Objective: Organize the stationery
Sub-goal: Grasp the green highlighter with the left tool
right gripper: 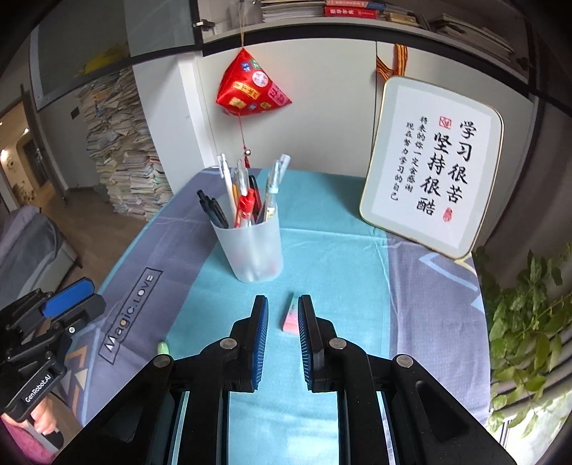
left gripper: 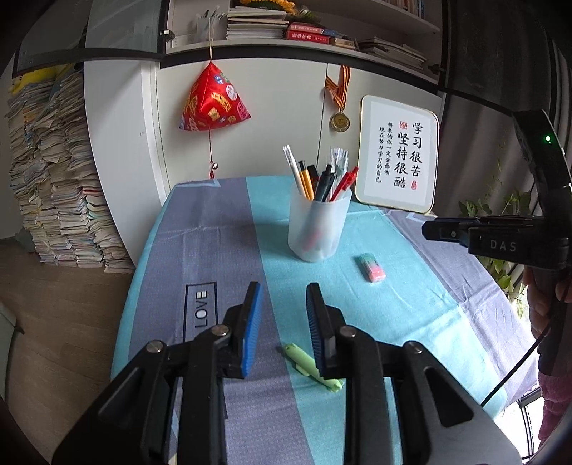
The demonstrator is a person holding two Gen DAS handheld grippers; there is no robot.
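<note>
Both claws gape empty: left claw (left gripper: 284, 297) above the green pen (left gripper: 311, 368), right claw (right gripper: 282, 307) over the eraser (right gripper: 291, 316).

Home study: bookshelves (left gripper: 286, 25) w/ books, paper stacks (left gripper: 53, 171), pen cup (left gripper: 316, 225) on desk.

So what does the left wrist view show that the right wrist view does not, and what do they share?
Only the left wrist view shows the gold medal and most of the green pen, beside the left hand-held gripper. Only the right wrist view shows the full "Magic.LOVE" print. Both show the pen cup, the eraser, the framed calligraphy and the red pouch.
</note>
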